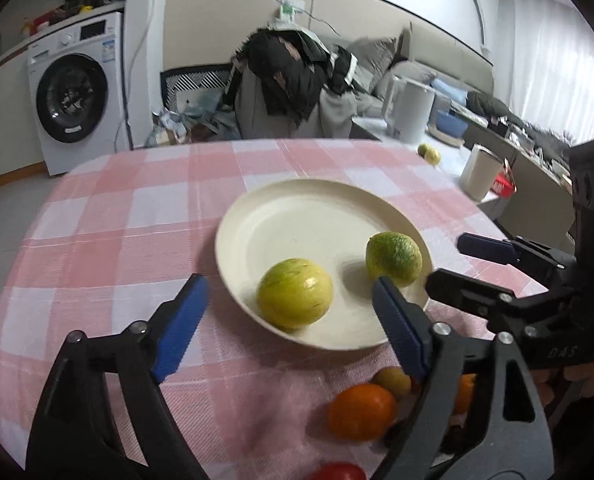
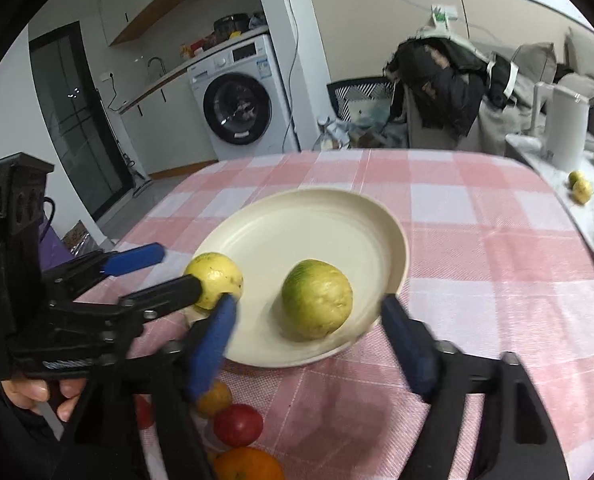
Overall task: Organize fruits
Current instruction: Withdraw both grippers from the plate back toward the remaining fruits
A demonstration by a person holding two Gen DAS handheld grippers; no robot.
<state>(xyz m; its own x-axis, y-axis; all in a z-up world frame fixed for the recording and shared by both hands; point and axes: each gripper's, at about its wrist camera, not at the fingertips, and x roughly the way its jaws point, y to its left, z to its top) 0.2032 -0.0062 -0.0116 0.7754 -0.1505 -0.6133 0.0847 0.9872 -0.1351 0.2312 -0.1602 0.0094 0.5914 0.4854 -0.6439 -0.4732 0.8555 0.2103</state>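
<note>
Two yellow-green fruits lie on the near half of the cream plate, round, firm, likely to roll; grip across the middle. Left gripper and right gripper gape empty, orange nearer.

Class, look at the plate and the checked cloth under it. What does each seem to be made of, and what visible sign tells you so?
Plate: probably plastic or glazed ceramic, cream with a smooth, faintly glossy finish; soft highlights show on its raised rim. Which one, the look leaves open.
Checked cloth: woven fabric, matte; fine thread lines run through the pink and white squares.
</note>
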